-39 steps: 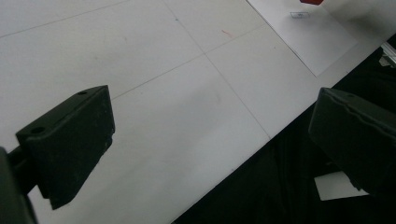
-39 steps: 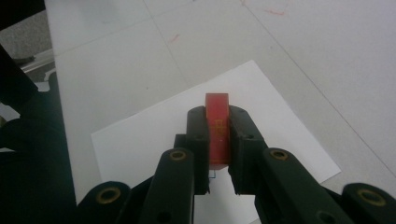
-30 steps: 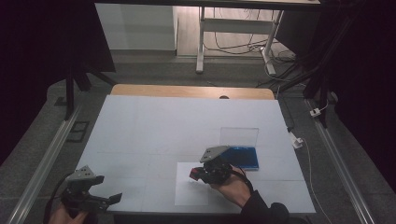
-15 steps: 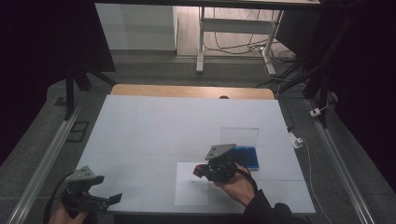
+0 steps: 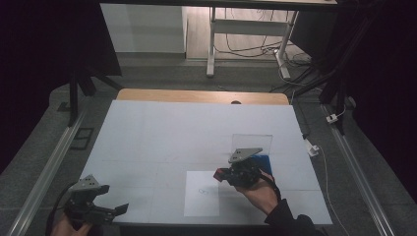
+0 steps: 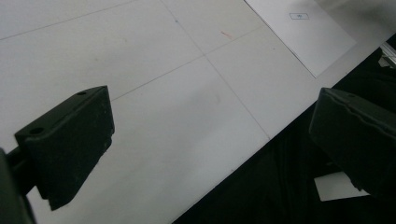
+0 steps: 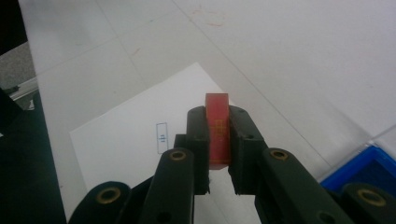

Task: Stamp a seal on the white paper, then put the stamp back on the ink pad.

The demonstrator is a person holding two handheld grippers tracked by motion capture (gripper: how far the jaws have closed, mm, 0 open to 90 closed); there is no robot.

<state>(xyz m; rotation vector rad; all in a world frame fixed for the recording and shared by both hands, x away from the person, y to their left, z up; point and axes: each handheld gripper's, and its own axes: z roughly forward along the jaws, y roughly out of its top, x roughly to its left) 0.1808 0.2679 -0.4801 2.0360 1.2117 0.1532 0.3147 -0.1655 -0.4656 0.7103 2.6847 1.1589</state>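
Just behind the right gripper point(image 5: 222, 175) sits a blue tray point(image 7: 369, 165), contents hidden; its jaws clamp a small red block point(image 7: 217, 133), gold print unreadable, above a white sheet point(image 5: 202, 192) bearing a small boxed mark; the left gripper point(image 6: 210, 140) gapes empty

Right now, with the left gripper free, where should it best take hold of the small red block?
Probably the small red block's free top end, from beyond the right gripper: that gripper's jaws are clamped on its two flat sides lower down, leaving the end jutting out.
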